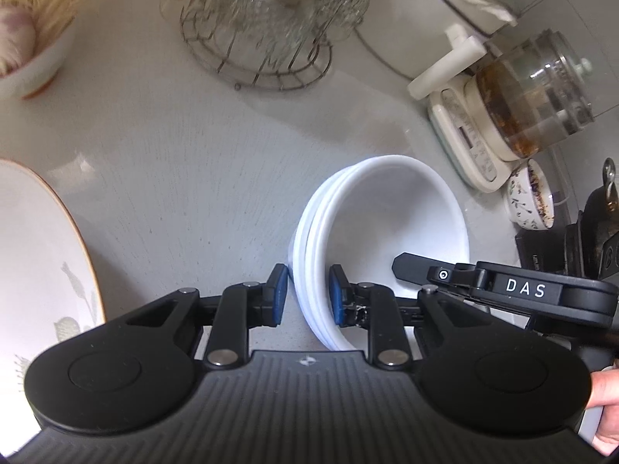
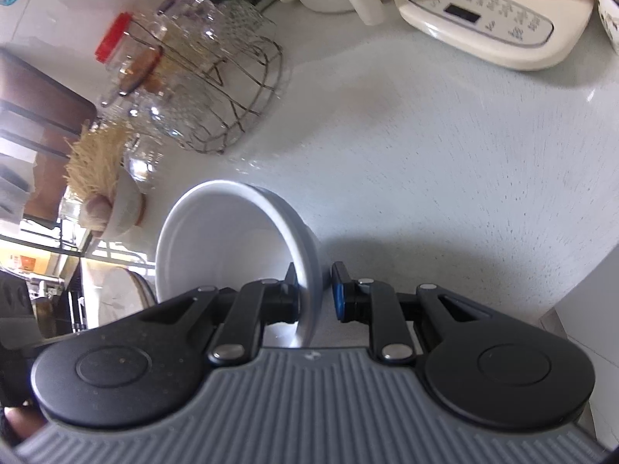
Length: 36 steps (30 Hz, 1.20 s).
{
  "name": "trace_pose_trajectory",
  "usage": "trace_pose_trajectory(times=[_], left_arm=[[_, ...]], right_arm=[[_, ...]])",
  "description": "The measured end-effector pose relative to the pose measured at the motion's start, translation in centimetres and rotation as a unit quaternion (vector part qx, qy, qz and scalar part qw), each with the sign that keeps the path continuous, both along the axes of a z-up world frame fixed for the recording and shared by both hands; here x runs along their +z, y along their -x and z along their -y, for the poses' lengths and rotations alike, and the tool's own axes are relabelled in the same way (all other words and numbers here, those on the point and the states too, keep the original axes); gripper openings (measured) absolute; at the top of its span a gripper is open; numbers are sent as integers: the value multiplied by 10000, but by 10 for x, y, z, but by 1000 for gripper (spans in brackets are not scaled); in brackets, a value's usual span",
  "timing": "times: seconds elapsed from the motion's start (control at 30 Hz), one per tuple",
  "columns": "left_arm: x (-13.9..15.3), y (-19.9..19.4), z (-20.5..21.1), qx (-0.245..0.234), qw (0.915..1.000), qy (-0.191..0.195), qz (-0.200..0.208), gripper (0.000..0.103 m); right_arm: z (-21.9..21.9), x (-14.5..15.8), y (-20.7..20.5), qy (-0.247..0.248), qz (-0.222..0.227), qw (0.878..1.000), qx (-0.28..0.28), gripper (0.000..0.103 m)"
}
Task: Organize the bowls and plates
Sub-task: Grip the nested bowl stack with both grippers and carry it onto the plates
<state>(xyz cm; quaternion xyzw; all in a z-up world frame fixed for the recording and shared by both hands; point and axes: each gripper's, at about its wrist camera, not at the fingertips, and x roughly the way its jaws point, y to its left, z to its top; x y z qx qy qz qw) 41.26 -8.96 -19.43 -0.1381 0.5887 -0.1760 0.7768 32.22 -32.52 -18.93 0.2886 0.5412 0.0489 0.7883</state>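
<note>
A stack of white bowls sits on the grey counter, lower middle of the left wrist view. My left gripper straddles the stack's near rim, one pad outside and one inside, with a small gap to the outer pad. My right gripper straddles the rim of the white bowl stack from the other side; its body shows in the left wrist view. A large white plate with an orange rim and leaf print lies at far left.
A wire basket of glassware stands at the back. A glass kettle on a cream base and a patterned cup stand at right. A white bowl with noodles and garlic is at back left.
</note>
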Motion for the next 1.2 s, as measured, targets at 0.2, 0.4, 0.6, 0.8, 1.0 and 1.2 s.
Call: trace_pose_trajectory(times=[0.2,0.4,0.6,0.8,1.0,1.2], left_arm=[[26,2,-6,28,9998,108,145,27],[52,3,-14,-39,9994,184,295,27],[69,7,-29,-23,9991,182,391,28],[80,12,-44,-44,9984,145,540,28],[88,16,-71,67,9977,210,643,28],[91,23,-108,221,9970,214,704,28]], right_arm=[[-3,27,2,90,219,9997,7,20],[-11,52,3,161,475,9987,0,20],[-24,66,7,151,704,9974,26,20],[-36,72,9,111,886,9960,-6,20],[-59,79,10,151,1050,9943,93,20],[-93,83,6,164,1189,9924,273,20]])
